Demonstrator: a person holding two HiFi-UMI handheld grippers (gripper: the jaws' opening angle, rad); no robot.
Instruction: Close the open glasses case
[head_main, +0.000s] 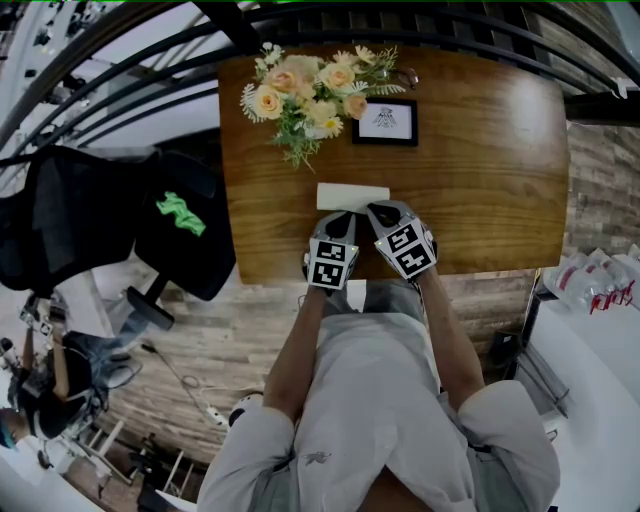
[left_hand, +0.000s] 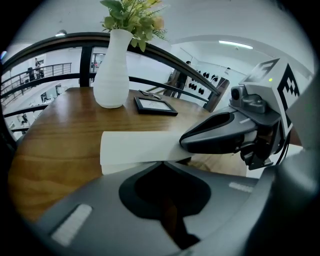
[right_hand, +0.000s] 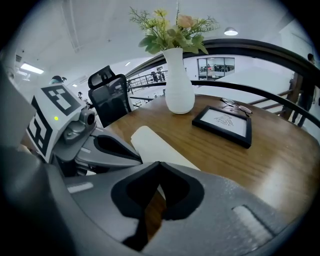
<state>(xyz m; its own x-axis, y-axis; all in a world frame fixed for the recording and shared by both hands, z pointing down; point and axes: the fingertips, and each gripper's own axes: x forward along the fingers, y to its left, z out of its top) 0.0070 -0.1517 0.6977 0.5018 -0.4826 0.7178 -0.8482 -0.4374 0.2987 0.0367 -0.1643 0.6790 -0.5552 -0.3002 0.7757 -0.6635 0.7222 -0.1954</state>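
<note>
The white glasses case (head_main: 352, 194) lies flat near the front edge of the wooden table (head_main: 490, 190), with its lid down on the base. Both grippers sit side by side just behind it, tips at its near long side. My left gripper (head_main: 340, 217) is shut with nothing held, and in its own view the case (left_hand: 135, 145) lies right beyond its tips (left_hand: 162, 162). My right gripper (head_main: 381, 213) is also shut and empty; the case (right_hand: 152, 145) runs away from its tips (right_hand: 159, 164). Whether either tip touches the case is unclear.
A white vase of flowers (head_main: 305, 95) stands at the back of the table, a black picture frame (head_main: 385, 121) beside it and a pair of glasses (head_main: 405, 75) behind that. A black office chair (head_main: 180, 230) stands left of the table. A dark railing curves behind.
</note>
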